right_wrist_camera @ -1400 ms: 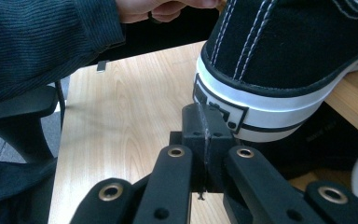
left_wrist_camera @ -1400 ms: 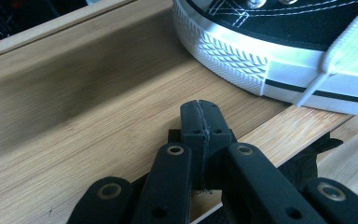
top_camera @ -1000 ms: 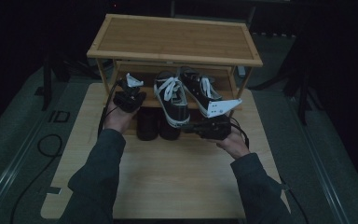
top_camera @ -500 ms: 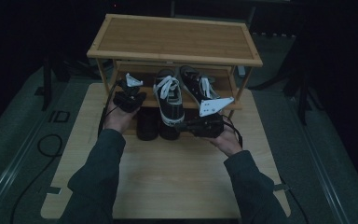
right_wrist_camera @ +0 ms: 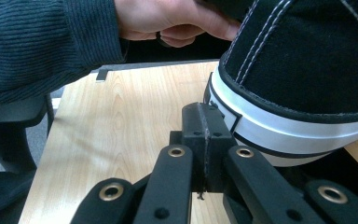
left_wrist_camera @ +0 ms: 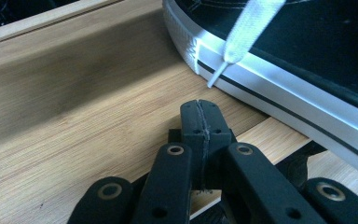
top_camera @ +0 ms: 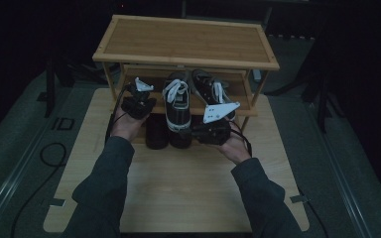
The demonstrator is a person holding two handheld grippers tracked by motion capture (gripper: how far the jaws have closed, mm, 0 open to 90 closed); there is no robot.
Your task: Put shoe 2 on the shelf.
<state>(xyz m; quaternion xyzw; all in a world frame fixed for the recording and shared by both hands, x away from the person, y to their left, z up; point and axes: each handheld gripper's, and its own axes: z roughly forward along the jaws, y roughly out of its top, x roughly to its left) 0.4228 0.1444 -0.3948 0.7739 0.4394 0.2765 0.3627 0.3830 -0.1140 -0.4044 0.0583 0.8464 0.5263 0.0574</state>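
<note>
Shifted inward toward black sneaker (top_camera: 177, 110) hanging off the shoe rack's (top_camera: 186, 42) lower shelf edge: right gripper (right_wrist_camera: 204, 122) pressed together at its heel, left gripper (left_wrist_camera: 200, 120) pressed together beside its sole, likely nudging.

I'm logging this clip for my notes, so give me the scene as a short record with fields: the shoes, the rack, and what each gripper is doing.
shoes: two black canvas sneakers with white laces and white soles; near sneaker sticks out over the lower shelf's front edge, far sneaker sits further in
rack: two-tier bamboo shoe rack on a light wooden table
left gripper: jaws shut, empty, over the lower shelf beside the near sneaker's sole
right gripper: jaws shut, empty, tips at the near sneaker's heel sole
contact: cannot tell if either touches
</note>
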